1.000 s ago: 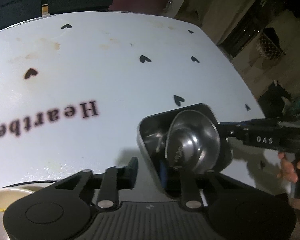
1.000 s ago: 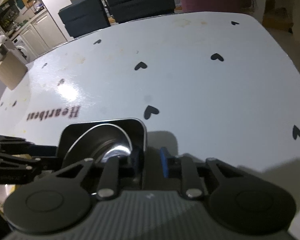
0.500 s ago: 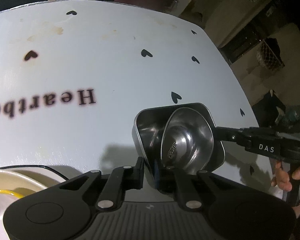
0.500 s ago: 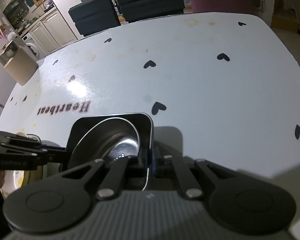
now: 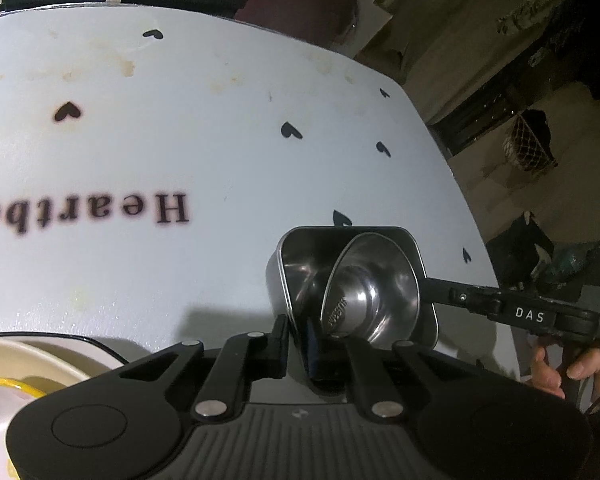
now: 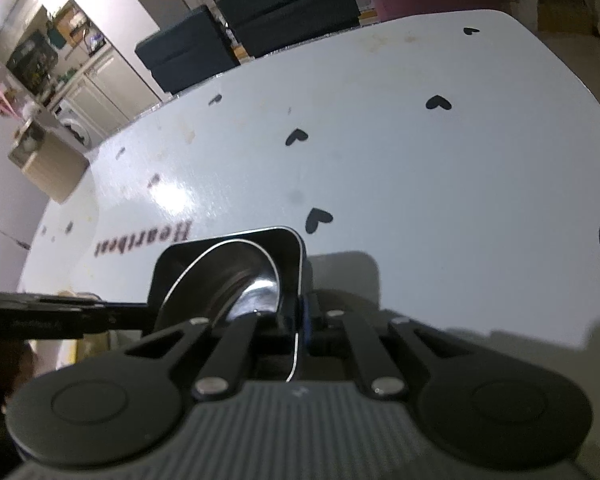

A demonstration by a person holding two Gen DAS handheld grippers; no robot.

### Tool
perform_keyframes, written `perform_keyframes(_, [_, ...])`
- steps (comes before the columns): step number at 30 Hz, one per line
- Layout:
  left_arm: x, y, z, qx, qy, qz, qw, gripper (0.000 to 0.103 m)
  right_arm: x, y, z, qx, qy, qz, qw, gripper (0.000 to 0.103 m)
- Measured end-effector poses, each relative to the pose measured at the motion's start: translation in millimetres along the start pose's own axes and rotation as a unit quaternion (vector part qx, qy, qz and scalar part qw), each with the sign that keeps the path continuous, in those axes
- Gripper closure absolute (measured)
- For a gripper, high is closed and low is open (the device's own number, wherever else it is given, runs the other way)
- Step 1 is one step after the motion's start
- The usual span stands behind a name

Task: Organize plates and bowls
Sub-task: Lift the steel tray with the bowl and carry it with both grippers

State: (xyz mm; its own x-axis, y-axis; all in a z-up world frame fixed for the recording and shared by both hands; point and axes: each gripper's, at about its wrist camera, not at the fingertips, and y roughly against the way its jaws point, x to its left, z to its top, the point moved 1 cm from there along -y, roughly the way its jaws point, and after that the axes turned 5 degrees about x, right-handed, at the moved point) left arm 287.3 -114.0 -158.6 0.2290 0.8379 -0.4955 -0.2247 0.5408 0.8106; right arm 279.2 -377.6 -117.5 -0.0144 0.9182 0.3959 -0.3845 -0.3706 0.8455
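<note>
The square steel tray [image 5: 296, 264] sits near the front right part of the white bench [image 5: 220, 152], with a round steel bowl [image 5: 374, 280] leaning tilted inside it, one edge of its rim propped against the tray's wall. Both tongs are closed on the tray's thin rim from opposite sides: the left tongs [image 5: 300, 344] pinch the near wall as the left wrist view shows it, and the right tongs [image 6: 298, 320] clamp the opposite wall, with the rim visibly between the pads.

The main risk is the loose bowl — it is not held by anything, only resting at an angle. If the tray is lifted unevenly, or one side rises ahead of the other, the bowl could slide, clatter flat, or tip over the low wall onto the bench.

The grips themselves are a second worry. Polished steel is slippery and each hold is only on a narrow lip; a twist of either wrist could let the rim slip out, dropping one side. The two hands pulling apart or pushing together might also flex the thin wall.

To the left lies a cream plate [image 5: 32, 360] with a yellow mark, just beside the left tongs — a swing that way could knock it.
</note>
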Motion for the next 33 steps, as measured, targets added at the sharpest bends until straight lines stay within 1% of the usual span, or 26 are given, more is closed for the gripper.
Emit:
perform_keyframes(3, [0.3,4.3,0.7,-0.009,0.005,-0.002,0.9999,0.094,-1.6,4.2,0.7,-0.008,-0.01,0.006,1.0,0.098])
perform_keyframes(6, [2.7,11.7,1.8,-0.019,0.015,-0.011,0.9996,0.095,-1.3,8.8,2.1,-0.017,-0.015,0.014,1.0,0.098])
perform_keyframes(13, [7.8,35.3,2.2,-0.044,0.034,-0.036,0.9978,0.096,-3.7,21.9,1.7,-0.042,-0.038,0.045,0.997,0.098])
perform_keyframes(18, [14.8,58.0,-1.8,-0.068,0.044,-0.05,0.9954,0.096,0.2,30.8,1.6,-0.058,-0.054,0.071,0.994,0.098])
perform_keyframes(25, [28.3,102.1,-16.2,-0.114,0.054,-0.073,0.9893,0.096,19.5,46.1,0.4,-0.084,-0.051,0.112,0.989,0.098])
perform_keyframes(28, [35.8,121.4,-24.8,-0.133,0.06,-0.086,0.9856,0.096,27.9,47.8,0.2,-0.09,-0.05,0.132,0.986,0.097])
perform_keyframes(33, [47.3,147.7,-41.0,-0.157,0.062,-0.094,0.9812,0.096,51.8,43.9,-0.4,-0.095,-0.048,0.153,0.982,0.097])
